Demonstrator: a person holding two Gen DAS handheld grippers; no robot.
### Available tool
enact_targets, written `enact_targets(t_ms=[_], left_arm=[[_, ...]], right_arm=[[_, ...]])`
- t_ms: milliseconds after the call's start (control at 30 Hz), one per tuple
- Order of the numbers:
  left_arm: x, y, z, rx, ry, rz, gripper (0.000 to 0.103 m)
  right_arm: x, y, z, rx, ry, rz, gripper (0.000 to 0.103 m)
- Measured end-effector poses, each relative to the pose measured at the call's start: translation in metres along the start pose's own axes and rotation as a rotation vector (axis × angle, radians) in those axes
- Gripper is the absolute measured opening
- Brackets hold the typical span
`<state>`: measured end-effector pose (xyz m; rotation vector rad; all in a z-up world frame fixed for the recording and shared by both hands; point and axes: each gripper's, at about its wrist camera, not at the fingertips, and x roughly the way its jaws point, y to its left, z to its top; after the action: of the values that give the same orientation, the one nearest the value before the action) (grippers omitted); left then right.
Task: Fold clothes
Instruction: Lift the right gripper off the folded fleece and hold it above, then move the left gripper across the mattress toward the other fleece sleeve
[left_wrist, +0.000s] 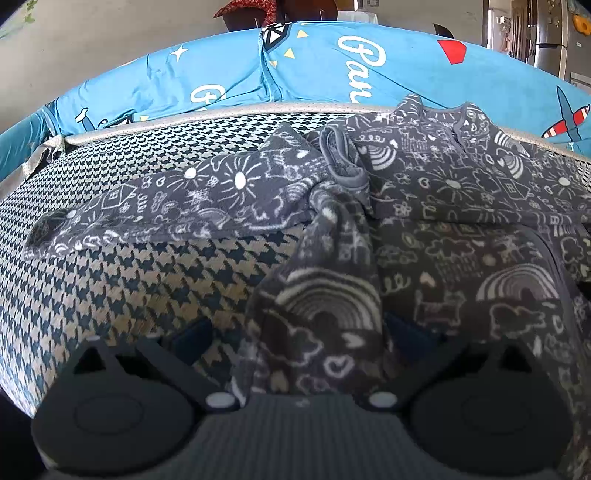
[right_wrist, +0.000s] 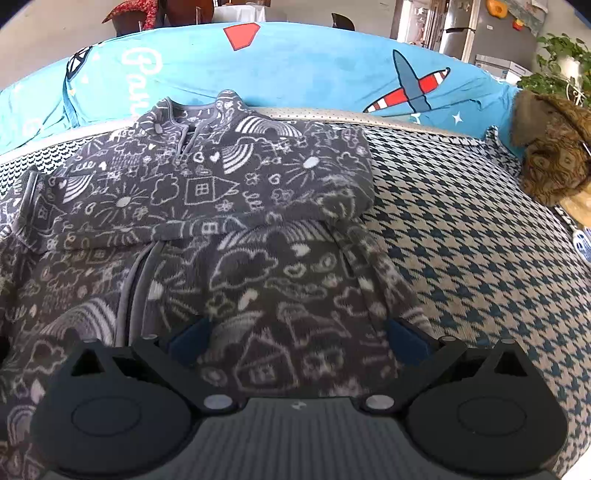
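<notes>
One garment is in play: a grey fleece garment (right_wrist: 207, 192) printed with white doodles (rainbows, houses, suns, clouds), lying on a houndstooth-patterned surface (right_wrist: 461, 258). A blue printed sheet (right_wrist: 314, 70) is bunched along the far edge of that surface.

Left gripper (left_wrist: 295, 332): jaws are spread wide, blue pads visible on both sides. A fold of the garment is draped between the fingers and over the gripper body, but no pinch is seen; whether cloth touches a pad cannot be told. One sleeve (left_wrist: 122, 210) is stretched out to the left over the houndstooth surface, and a grey cuff (left_wrist: 343, 162) is bunched near the middle.

Right gripper (right_wrist: 299, 332): jaws are also wide apart, nothing clamped. Fabric is seen lying below and between the fingers. In the right wrist view the collar end (right_wrist: 192, 110) lies at the far side, touching the sheet, with the upper part folded over the lower. A brown patterned cushion (right_wrist: 554, 147) is seen at the right edge.
</notes>
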<state>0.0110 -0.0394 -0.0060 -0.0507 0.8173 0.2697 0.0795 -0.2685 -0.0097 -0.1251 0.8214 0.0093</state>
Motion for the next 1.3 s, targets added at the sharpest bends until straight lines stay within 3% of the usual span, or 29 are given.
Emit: enact_targets(t_ms=[467, 833, 1067, 1200, 1300], left_arm=[[-0.019, 0.008, -0.010, 0.005, -0.012, -0.031, 0.103], [-0.037, 0.022, -0.025, 0.046, -0.001, 0.000, 0.103], [-0.035, 0.047, -0.026, -0.013, 0.026, 0.028, 0.103], [-0.030, 0.055, -0.023, -0.017, 0.028, 0.090, 0.103], [-0.024, 0.066, -0.018, -0.067, 0.051, 0.074, 0.103]], right_arm=[[-0.021, -0.002, -0.021, -0.003, -0.008, 0.003, 0.103], [-0.036, -0.007, -0.038, 0.007, -0.014, 0.013, 0.103], [-0.039, -0.007, -0.041, 0.014, -0.018, 0.006, 0.103], [-0.039, -0.007, -0.043, 0.014, -0.021, 0.002, 0.103], [-0.039, -0.007, -0.043, 0.014, -0.022, 0.003, 0.103]])
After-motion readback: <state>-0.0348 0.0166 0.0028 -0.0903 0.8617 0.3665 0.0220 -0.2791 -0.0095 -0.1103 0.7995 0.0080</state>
